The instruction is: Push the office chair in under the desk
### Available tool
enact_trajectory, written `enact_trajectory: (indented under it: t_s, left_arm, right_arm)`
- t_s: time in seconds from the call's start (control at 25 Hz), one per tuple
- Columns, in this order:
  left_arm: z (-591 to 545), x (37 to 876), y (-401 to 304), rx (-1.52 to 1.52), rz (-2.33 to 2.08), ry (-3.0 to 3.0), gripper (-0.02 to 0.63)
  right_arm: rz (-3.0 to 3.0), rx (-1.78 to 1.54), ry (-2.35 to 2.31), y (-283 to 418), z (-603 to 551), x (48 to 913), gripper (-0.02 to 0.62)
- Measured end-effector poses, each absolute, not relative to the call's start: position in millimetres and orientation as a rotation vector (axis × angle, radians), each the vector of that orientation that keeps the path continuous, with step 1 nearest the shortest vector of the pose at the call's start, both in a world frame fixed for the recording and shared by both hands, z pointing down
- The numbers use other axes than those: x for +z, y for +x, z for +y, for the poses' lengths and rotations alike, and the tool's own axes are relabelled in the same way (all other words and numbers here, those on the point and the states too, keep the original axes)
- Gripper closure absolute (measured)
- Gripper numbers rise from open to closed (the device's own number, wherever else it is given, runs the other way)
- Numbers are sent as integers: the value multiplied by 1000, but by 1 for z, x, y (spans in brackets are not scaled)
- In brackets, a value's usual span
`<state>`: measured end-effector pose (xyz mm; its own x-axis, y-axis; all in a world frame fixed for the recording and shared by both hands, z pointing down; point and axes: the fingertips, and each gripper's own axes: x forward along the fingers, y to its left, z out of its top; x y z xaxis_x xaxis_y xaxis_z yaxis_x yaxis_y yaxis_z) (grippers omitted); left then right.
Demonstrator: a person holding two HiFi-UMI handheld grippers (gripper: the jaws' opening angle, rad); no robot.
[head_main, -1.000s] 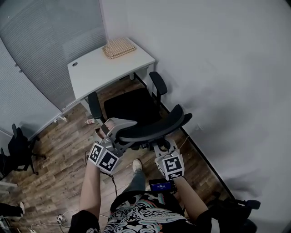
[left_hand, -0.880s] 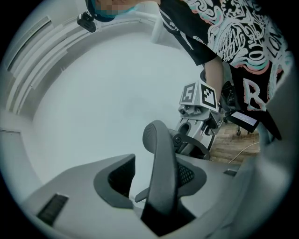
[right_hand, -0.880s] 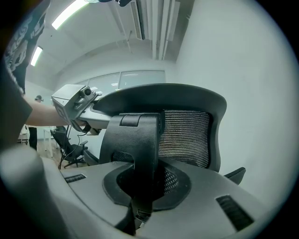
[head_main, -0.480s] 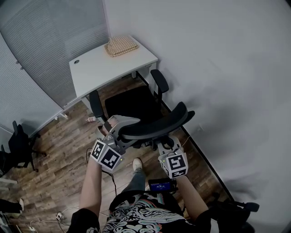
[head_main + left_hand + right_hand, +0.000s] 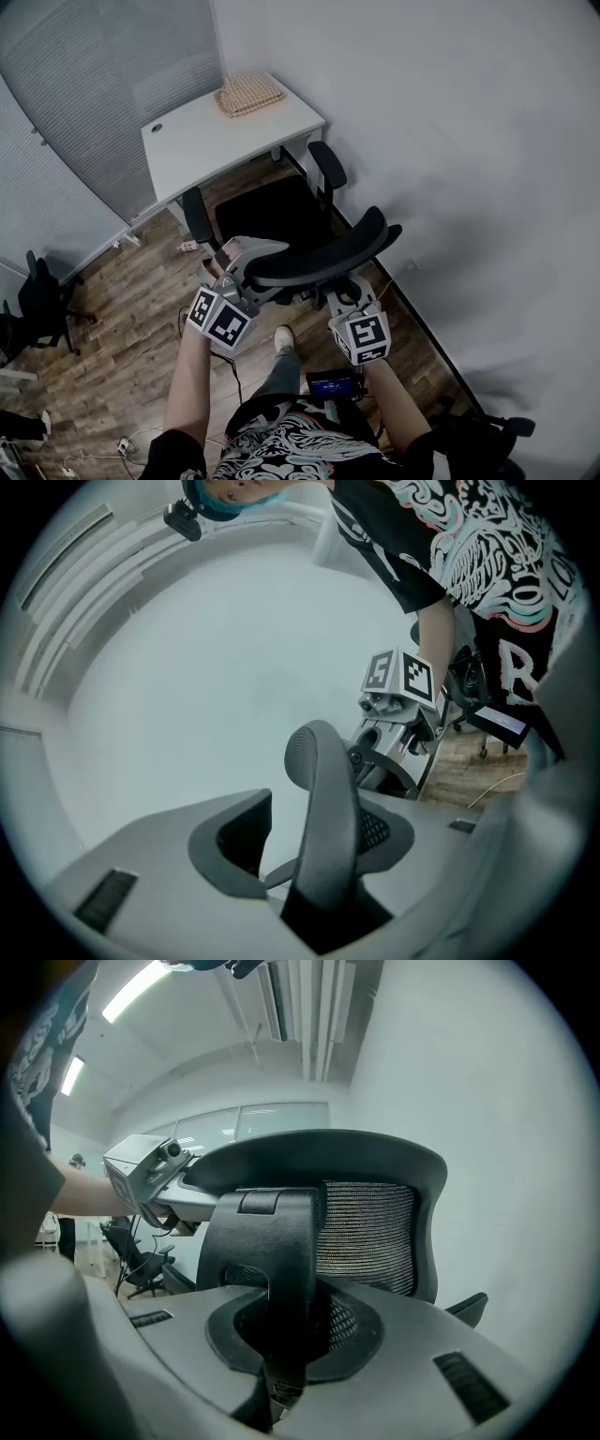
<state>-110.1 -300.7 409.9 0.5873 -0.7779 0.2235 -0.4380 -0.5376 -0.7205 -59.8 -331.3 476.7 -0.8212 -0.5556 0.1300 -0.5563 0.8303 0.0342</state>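
The black office chair [image 5: 272, 220] stands on the wood floor with its seat facing the white desk [image 5: 216, 141] and partly short of its edge. My left gripper [image 5: 251, 261] is shut on the left end of the backrest [image 5: 323, 255]; its grey rim [image 5: 323, 827] runs down between the jaws of that gripper [image 5: 328, 921]. My right gripper [image 5: 339, 292] is behind the backrest, low at its middle. In the right gripper view it [image 5: 281, 1401] is shut on the black back support [image 5: 272, 1260], under the mesh panel [image 5: 370, 1232].
A woven mat [image 5: 248, 96] lies on the desk's far corner. A white wall runs close along the chair's right side. Grey blinds [image 5: 94, 84] stand behind the desk. Another dark chair [image 5: 42, 305] is at the far left, and cables [image 5: 122, 448] lie on the floor.
Almost nothing differs. My right gripper has edged slightly to the right behind the backrest; both grips and the chair stand much as before.
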Motion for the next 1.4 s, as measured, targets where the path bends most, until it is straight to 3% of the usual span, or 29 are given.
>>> enact_trajectory:
  t_s: [1.4]
  left_arm:
    - [-351,421,-99,-761,921,-2238,433]
  right_arm:
    - [-2906,68,800,-46,-395,478,553]
